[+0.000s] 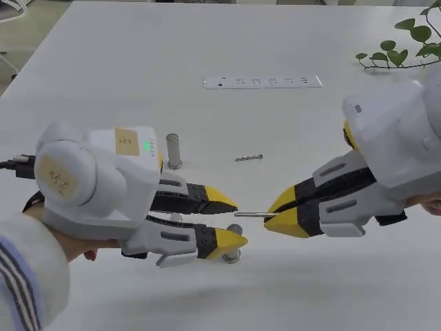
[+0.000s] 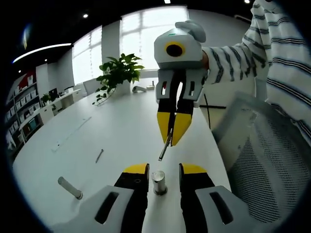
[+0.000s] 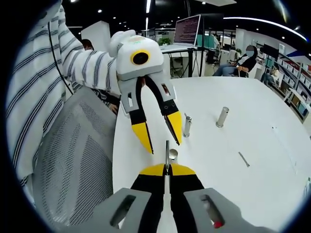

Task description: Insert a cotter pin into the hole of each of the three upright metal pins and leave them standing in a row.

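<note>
Cotter pin (image 1: 252, 214) sits clamped between the closed jaws of the right gripper (image 1: 271, 214); it lies level in the head view and sticks out of the yellow tips toward the left gripper (image 1: 238, 222); its free end hangs just beside the top of the near metal pin (image 1: 233, 247), and I cannot tell whether the two touch. The left gripper has its jaws spread wide and has hold of nothing; in the left gripper view the near metal pin stands upright between the two yellow tips with a gap on either side. In the right gripper view a second metal pin (image 3: 187, 125) stands upright just beyond the left gripper's tips; the far metal pin (image 1: 173, 150) stands upright well apart from both, behind the left gripper's body in the head view. A loose cotter pin (image 1: 249, 158) lies flat on the white table (image 1: 138, 62), between the far metal pin and the right gripper; a power strip (image 1: 262, 82) lies farther back, and a plant (image 1: 403, 45) trails in at the far right corner.
</note>
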Available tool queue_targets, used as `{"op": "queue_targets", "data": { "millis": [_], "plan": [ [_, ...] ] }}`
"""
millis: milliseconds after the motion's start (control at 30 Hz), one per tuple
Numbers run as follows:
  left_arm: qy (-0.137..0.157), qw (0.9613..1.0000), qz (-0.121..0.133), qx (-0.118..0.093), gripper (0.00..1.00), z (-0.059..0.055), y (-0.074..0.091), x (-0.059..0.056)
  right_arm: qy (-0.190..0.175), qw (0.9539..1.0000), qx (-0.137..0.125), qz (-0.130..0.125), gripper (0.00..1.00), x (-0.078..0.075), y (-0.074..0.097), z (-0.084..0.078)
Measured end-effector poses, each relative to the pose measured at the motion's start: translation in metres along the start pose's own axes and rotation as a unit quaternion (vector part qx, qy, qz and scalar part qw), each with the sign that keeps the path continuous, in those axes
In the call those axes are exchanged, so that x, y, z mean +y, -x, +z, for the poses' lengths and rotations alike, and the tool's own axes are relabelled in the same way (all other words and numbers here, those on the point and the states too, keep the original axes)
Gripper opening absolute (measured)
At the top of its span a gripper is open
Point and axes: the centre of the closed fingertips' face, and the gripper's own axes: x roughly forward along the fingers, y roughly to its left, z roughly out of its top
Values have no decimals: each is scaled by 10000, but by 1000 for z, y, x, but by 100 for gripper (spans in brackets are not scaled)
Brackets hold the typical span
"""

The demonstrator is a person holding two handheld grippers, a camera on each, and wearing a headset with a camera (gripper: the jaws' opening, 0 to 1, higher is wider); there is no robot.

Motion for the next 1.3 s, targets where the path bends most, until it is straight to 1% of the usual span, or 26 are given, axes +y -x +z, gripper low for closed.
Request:
{"op": "queue_targets", "data": {
  "millis": [67,300,467,667,800,833,933,1300],
  "plan": [
    [-25,10000,-10,95,22,-5,-3,1,-54,10000,29,-16,0,-2,-2,-5],
    [-106,9995,-71,305,20,-16,-9,4,-162,9997,147,-86,0,-6,-8,-22],
    [-115,9990,-134,418,18,-23,-14,5,-174,9995,256,-114,0,-6,-12,-31],
    [-26,9990,-168,405,16,-24,-17,6,-256,9992,279,-105,0,-6,-15,-36],
    [-95,9988,-95,465,10,-26,-17,11,-301,9992,264,-89,0,-6,-17,-37],
    [-65,9988,-148,460,10,-26,-17,10,-311,9992,258,-79,0,-6,-18,-38],
    [-90,9988,-158,457,10,-26,-17,9,-302,9992,260,-68,0,-6,-21,-39],
    [49,9988,-180,453,9,-27,-18,9,-300,9993,231,27,0,-6,-26,-37]
  ]
}}
